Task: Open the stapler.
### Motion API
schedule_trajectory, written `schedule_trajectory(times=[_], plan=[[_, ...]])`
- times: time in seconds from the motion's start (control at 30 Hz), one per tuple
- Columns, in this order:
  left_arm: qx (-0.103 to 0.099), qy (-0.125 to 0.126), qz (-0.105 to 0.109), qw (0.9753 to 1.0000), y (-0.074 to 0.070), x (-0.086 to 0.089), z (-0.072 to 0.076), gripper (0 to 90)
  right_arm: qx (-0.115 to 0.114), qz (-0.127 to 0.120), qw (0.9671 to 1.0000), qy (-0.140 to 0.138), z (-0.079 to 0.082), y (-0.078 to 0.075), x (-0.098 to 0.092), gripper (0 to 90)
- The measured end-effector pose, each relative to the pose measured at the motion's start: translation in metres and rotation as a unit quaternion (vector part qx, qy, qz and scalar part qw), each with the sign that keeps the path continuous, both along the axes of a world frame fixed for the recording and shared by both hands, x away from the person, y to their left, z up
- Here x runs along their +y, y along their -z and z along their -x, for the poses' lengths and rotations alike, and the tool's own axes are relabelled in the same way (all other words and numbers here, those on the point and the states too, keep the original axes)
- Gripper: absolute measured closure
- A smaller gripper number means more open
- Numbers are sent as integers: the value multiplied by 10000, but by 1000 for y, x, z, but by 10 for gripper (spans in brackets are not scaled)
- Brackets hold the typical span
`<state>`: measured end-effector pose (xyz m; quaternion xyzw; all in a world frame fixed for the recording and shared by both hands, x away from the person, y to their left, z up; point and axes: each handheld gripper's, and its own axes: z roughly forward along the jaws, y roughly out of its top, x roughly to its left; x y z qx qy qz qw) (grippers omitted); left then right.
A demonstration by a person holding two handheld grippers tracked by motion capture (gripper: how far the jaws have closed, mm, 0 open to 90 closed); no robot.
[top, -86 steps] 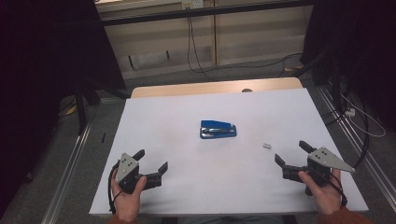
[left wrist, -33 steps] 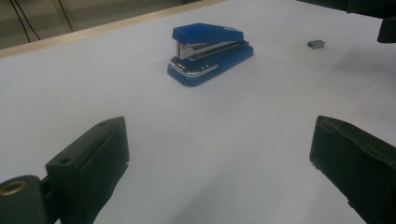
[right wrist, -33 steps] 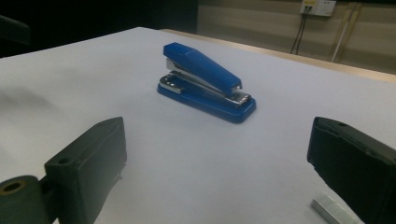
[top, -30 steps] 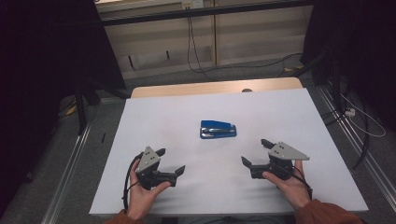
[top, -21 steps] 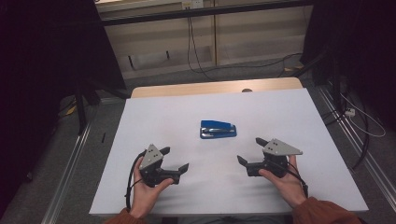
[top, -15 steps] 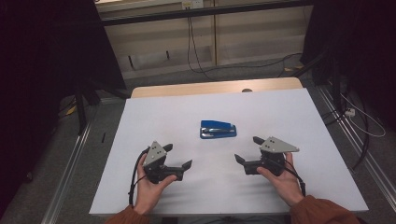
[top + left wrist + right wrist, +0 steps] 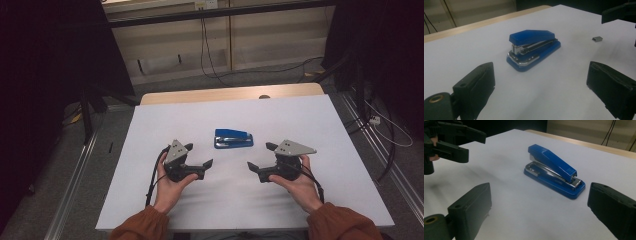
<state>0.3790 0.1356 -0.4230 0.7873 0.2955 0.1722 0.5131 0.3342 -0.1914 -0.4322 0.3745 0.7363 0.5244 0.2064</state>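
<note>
Stapler (image 7: 233, 138) lies untouched mid-tabletop (image 7: 150, 150) while both grippers have slid inward from the near corners and now flank it, so a two-sided pickup looks imminent. Left gripper (image 7: 199, 156) and right gripper (image 7: 260, 158) hover low, fingers apart and angled toward it.

Stapler (image 7: 233, 138): plain glossy blue cap and base, with bright silver metal between them; staple strip (image 7: 597, 38) beside it: dull grey. Left gripper (image 7: 197, 156) and right gripper (image 7: 259, 157): matt black jaws and bodies, pale grey plate on top of each, black cable trailing, a brass-coloured ring at the jaw root in the gripper views; sleeves (image 7: 344, 223): rust orange. Table (image 7: 320, 117): uniform white top without pattern, light wood strip along the far edge; floor (image 7: 275, 75) beyond: grey, crossed by black cables.
</note>
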Motion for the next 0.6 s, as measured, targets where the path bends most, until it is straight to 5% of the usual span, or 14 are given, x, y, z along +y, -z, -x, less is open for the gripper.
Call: schedule_trajectory(times=[0.17,0.27,0.6], plan=[[-159,-119,2,9998,-4,-3,-10,82,-8,49,10000,34,-5,0,6,44],[-229,-218,-75,9995,-3,-4,-19,75,104,-139,9998,68,-10,0,8,51],[-338,-316,-160,9988,-4,-17,-42,66,-50,52,10000,53,-19,1,16,124]])
